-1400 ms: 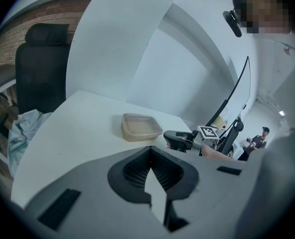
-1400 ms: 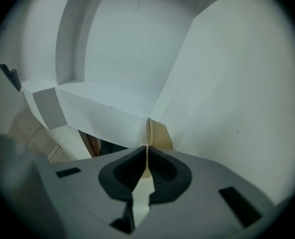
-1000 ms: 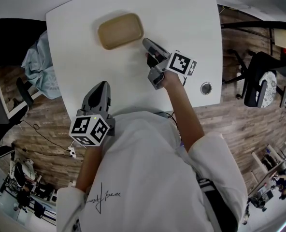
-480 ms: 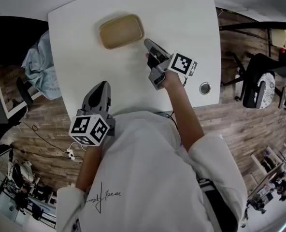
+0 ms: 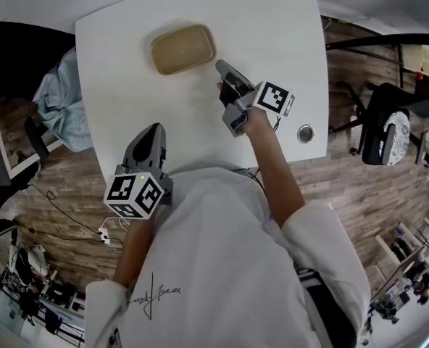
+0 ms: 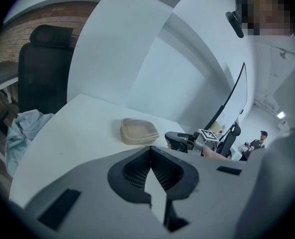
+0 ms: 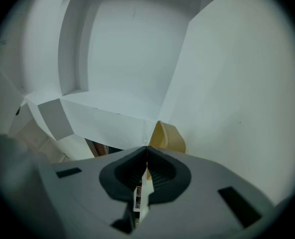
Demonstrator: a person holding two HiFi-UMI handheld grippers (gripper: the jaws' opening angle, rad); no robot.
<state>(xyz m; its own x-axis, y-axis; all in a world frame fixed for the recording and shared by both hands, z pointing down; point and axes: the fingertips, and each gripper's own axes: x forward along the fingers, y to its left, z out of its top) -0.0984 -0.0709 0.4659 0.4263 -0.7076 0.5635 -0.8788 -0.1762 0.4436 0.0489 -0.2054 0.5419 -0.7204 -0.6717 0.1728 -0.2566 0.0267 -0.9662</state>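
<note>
A shallow tan container (image 5: 182, 49) lies on the far part of the white table (image 5: 272, 20). My right gripper (image 5: 220, 65) is held over the table just right of it, jaws shut and empty. In the right gripper view the right gripper (image 7: 146, 147) points past the container's edge (image 7: 168, 136). My left gripper (image 5: 151, 130) hovers at the table's near edge, shut with nothing between the jaws. In the left gripper view the left gripper (image 6: 150, 147) looks across the table at the container (image 6: 138, 131) and the right gripper (image 6: 185, 139).
A light blue cloth (image 5: 59, 100) hangs on a black chair (image 6: 43, 73) left of the table. A round cable hole (image 5: 305, 133) sits near the table's right edge. Another chair (image 5: 388, 122) stands on the wood floor to the right.
Hardly anything has moved. The right gripper view has shifted a little, so more of the tan container shows past the jaws. Both grippers stay shut.
</note>
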